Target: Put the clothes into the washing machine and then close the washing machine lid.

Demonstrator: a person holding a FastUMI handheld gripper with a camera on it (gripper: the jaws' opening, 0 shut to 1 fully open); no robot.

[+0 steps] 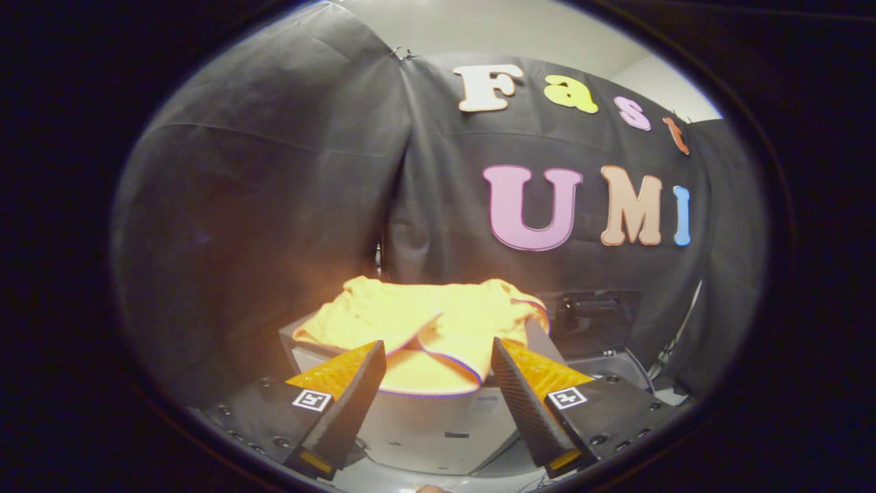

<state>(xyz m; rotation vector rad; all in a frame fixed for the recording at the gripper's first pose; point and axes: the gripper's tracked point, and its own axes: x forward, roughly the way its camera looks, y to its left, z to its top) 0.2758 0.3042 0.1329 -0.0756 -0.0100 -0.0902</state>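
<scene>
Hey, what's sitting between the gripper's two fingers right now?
In the gripper view, the open gripper frames the drooping front edge of the yellow garment, draped over the white washing machine; neither finger touches it.

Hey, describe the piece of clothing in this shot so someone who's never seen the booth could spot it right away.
Look past the open tongs to the pale grey washing machine standing against the black cloth wall. Draped over its top, just ahead of the fingertips, lies the garment. It is bright yellow-orange with a thin dark edge trim, the only vivid thing among grey and black surroundings.
</scene>
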